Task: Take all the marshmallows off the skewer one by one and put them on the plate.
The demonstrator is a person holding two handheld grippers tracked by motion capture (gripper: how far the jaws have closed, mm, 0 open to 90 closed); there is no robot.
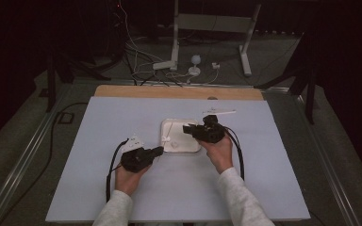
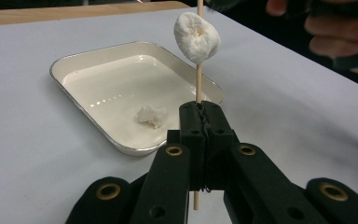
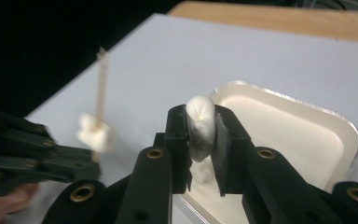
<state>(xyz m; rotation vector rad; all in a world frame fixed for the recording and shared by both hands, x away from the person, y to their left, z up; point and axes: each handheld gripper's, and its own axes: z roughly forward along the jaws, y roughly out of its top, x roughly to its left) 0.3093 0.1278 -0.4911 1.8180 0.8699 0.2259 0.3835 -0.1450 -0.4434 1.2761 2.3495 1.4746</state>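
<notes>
Marshmallows being threaded on a skewer — one on, one in hand.

Left gripper [image 2: 200, 122], jaws pressed tight on the wooden skewer [image 2: 198, 86], holds it upright, tip up, to receive; the threaded marshmallow [image 2: 196, 37] sits high on it. Right gripper [image 3: 200, 126] pinches a second marshmallow [image 3: 201, 122] above the white tray [image 3: 335, 122] — squeezed upright, judged ready for spearing.

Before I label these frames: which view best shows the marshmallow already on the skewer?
The left gripper view: the skewered marshmallow is sharp and close, on the skewer. The right gripper view shows it blurred; the high view, a tiny speck.
</notes>
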